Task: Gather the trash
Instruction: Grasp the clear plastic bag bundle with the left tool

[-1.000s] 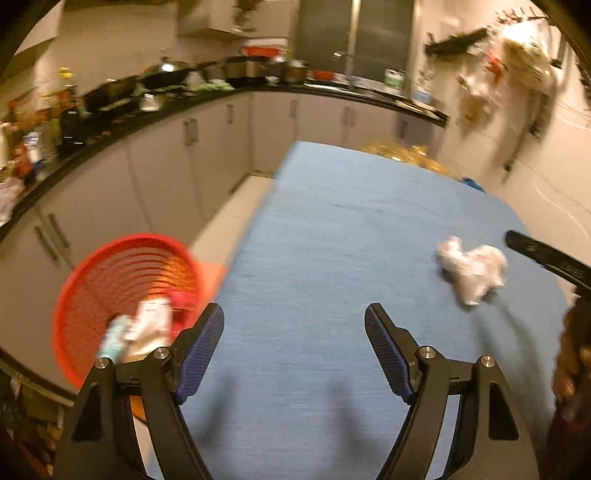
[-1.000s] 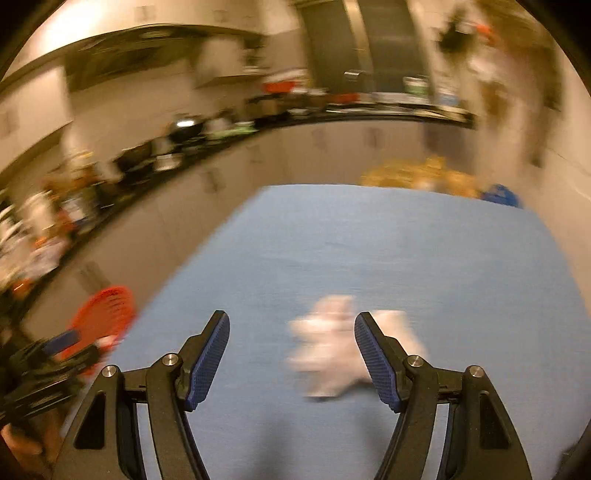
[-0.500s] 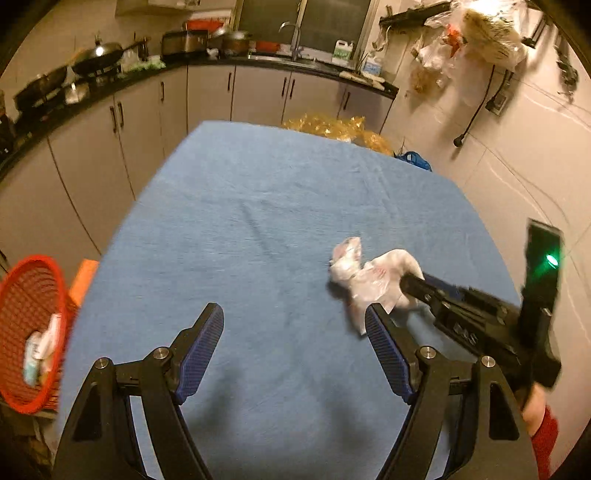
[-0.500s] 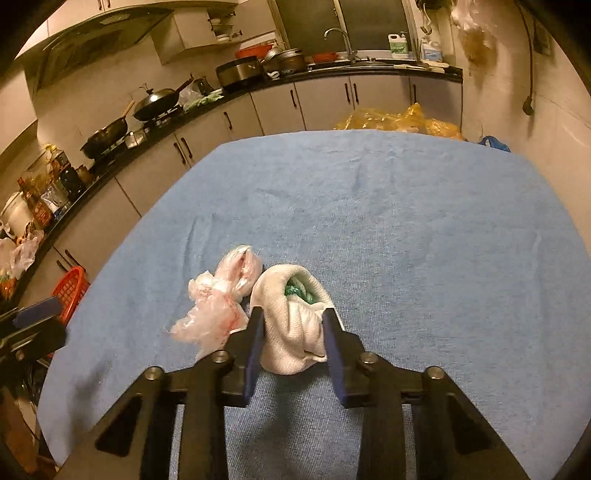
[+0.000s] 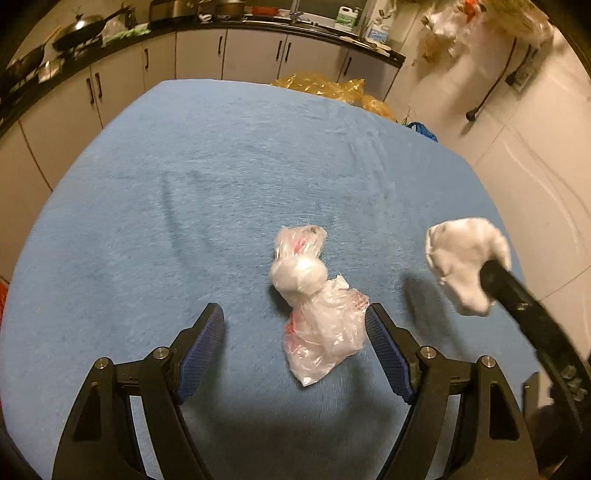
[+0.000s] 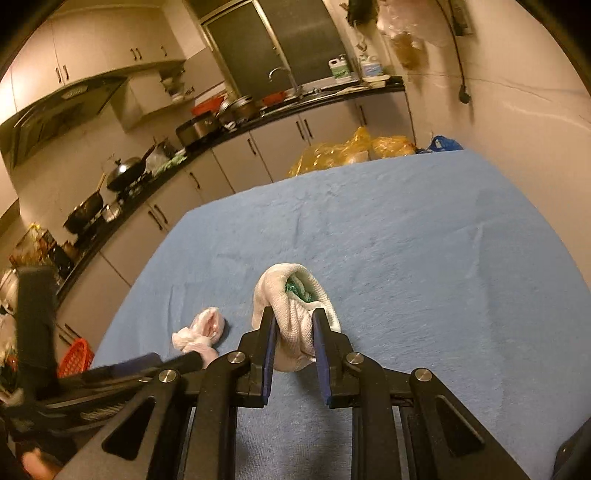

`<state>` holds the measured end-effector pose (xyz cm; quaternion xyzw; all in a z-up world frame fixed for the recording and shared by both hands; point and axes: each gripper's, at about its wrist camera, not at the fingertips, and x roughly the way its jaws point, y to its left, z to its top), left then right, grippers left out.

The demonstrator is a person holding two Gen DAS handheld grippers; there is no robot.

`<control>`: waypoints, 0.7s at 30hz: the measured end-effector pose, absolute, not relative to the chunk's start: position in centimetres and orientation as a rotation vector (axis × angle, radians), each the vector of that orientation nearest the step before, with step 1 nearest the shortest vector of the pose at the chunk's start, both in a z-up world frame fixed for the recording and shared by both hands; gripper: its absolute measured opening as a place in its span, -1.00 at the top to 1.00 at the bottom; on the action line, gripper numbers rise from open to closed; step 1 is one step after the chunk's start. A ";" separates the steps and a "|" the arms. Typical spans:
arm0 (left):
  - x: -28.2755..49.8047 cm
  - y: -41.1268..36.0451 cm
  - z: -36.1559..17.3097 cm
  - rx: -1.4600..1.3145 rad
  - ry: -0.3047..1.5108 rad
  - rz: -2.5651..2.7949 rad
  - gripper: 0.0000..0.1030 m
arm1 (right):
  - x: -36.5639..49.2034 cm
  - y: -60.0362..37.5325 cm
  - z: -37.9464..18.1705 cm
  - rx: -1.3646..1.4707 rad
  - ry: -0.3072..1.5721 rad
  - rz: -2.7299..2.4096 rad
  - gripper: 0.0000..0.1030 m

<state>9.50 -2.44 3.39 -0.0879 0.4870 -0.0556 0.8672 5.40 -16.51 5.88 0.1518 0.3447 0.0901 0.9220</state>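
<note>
I stand at a table covered by a blue cloth (image 5: 207,192), holding a two-finger tool in each hand.

My right gripper (image 6: 293,332) is clamped on a wad of white cloth (image 6: 295,314) with something green tucked in its open top; its jaws are closing further, the blue pads pressing into both sides of the wad. In the left wrist view the wad casts a shadow on the cloth below it, so it appears to be lifted off the table near the right edge.

My left gripper (image 5: 293,339) is released, its jaws spread wide and pointing steeply down at the table. Between them lies a crumpled clear plastic bag (image 5: 314,306) with red print, knotted around a white lump. The bag's near part sits just beside the right pad; I cannot tell whether they touch. The left pad is well apart from it.

The blue cloth beyond and to the left of the bag is bare, right out to the far edge. Past that far edge sit yellow plastic bags (image 5: 332,88) and a small blue bag (image 5: 423,131), then white cabinets under a dark countertop (image 5: 258,26). A tiled wall runs close along the table's right edge. Off the table's left edge, low down, a red basket (image 6: 75,356) shows in the right wrist view.
</note>
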 end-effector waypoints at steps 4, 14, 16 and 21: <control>9.8 -3.0 2.3 -0.133 1.030 -0.142 0.16 | 5.2 -16.5 6.2 0.316 0.698 0.189 0.58; 6.9 1.1 3.0 -0.075 0.873 -0.087 0.38 | 5.0 -15.7 5.8 0.276 0.707 0.211 0.58; 6.4 1.8 3.3 -0.074 0.842 -0.070 0.38 | 5.3 -15.5 5.7 0.263 0.712 0.218 0.58; 6.3 2.1 3.3 -0.057 0.809 -0.047 0.38 | 5.2 -14.0 5.3 0.209 0.714 0.242 0.58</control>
